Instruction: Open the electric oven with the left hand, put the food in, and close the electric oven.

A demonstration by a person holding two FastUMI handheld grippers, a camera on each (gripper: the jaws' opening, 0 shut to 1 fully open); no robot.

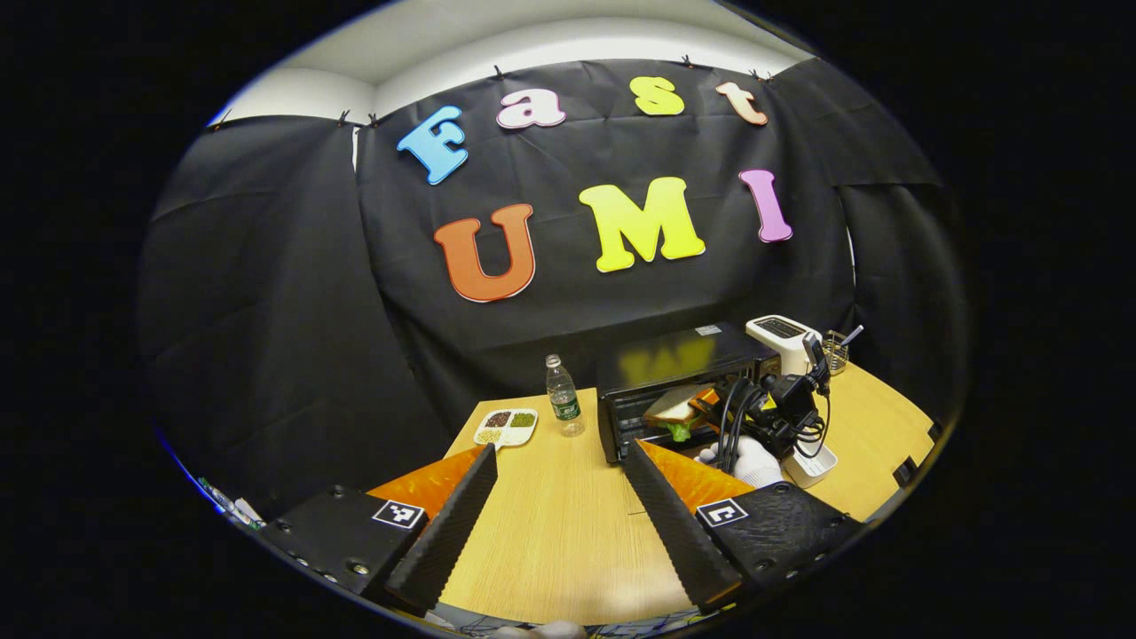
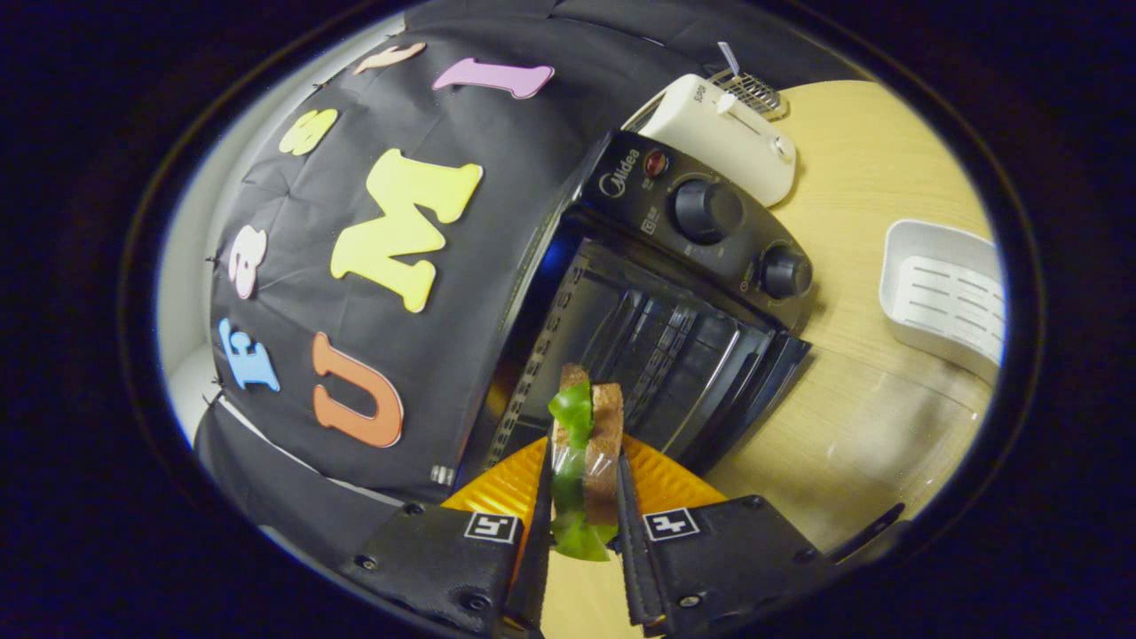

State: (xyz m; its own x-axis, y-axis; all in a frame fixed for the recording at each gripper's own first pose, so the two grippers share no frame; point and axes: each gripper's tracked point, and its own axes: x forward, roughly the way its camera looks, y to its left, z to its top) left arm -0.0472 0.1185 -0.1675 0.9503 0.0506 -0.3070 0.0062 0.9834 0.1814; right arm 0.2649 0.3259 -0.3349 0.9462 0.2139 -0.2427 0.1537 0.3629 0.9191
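Booth: black cloth wall behind a pale wooden bench point(image 1: 550, 524).
Sandwich point(image 2: 586, 453): bread slices with green lettuce, clamped between both fingers of the right gripper point(image 2: 581, 524); it stands on edge in the right gripper view, its long axis running forward along the fingers toward the electric oven point(image 2: 657, 337).
Sandwich place: just in front of the oven's open mouth, above the lowered glass door point(image 2: 870, 444), which lies flat over the bench.
Right gripper, seen from afar: in the left gripper view it sits at the oven front, held by a gloved hand point(image 1: 750, 461); cables cover part of the sandwich there.
Left gripper point(image 1: 559, 515): fingers wide apart, holding and touching nothing, above the bench's near edge.
Oven: black, two knobs on its control panel, racks visible inside; its far interior is dark and hard to make out.
Beside the oven: white toaster point(image 2: 723, 133) toward the far edge; white tray point(image 2: 945, 293) near the door, cut off at the view's rim.
Other side of the oven: water bottle point(image 1: 564, 399), then a divided dish point(image 1: 506, 428) of grains.
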